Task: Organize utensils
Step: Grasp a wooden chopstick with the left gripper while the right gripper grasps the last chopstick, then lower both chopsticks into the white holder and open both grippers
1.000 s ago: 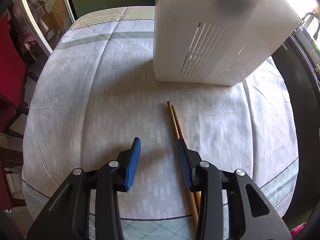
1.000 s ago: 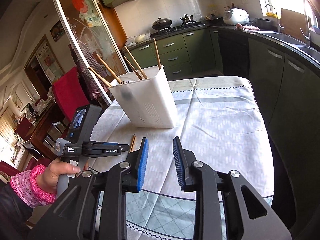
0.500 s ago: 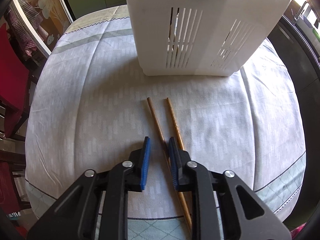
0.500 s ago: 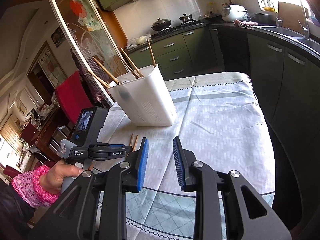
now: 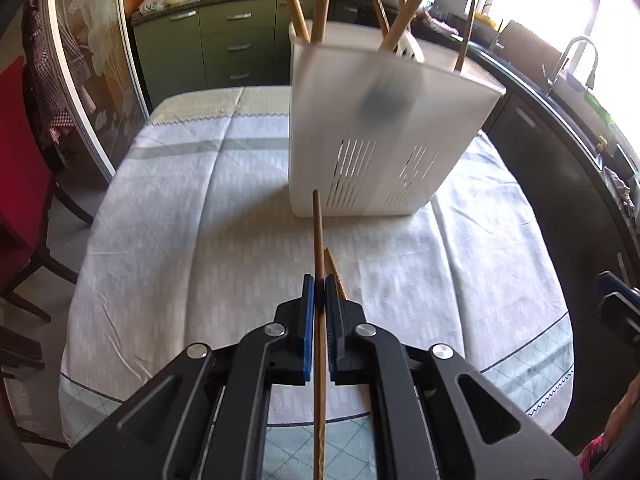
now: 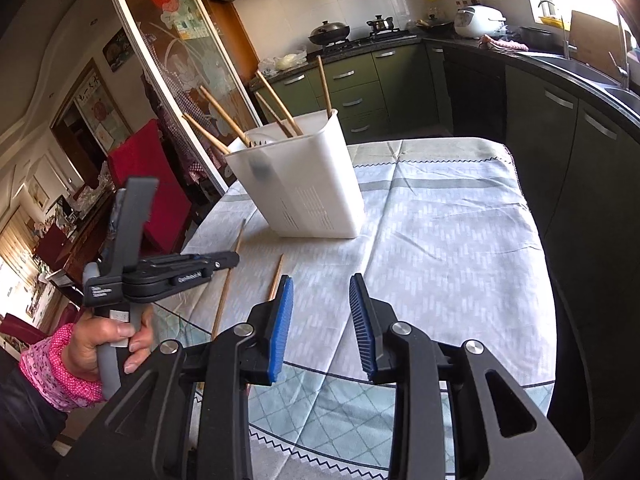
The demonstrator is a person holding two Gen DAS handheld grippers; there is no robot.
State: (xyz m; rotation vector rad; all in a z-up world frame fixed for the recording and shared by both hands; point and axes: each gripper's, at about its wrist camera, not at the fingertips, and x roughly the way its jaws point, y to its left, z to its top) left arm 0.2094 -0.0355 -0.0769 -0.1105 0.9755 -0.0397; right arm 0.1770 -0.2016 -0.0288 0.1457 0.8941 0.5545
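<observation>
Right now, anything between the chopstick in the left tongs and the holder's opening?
Nothing on the table blocks it. The left tongs grip one chopstick aimed at the white holder. The near wall faces the tip, so it must go up over the rim, between the chopsticks already inside.

right gripper (image 6: 321,320) open, chopstick (image 6: 275,277) beside (tabletop)

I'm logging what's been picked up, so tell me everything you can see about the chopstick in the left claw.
The chopstick is a slim, round, brown stick that looks wooden. The left claw is shut on it partway along, its blue pads pressing both sides. It is lifted off the table, pointing toward the white holder. A second chopstick lies beside it on the cloth.
</observation>
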